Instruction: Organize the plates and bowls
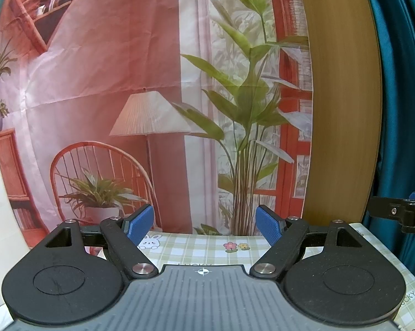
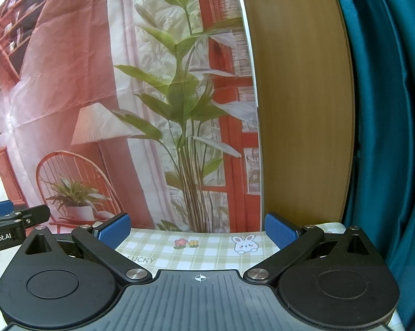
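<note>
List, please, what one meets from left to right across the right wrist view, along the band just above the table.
Left gripper → printed chair on the backdrop → printed tall plant → wooden panel → teal curtain.

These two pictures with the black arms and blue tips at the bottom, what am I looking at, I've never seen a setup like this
Each picture comes from a camera mounted on a hand-held gripper, looking forward along its two fingers. One shows the left gripper, the other the right gripper; a person carries one in each hand. The blue pads are the fingertips. Both stand open, holding nothing. Below them is a table with a green checked tablecloth printed with bunnies and flowers. Behind hangs a printed backdrop of a room, beside a wooden panel and teal curtain. No plates or bowls are visible.
</note>
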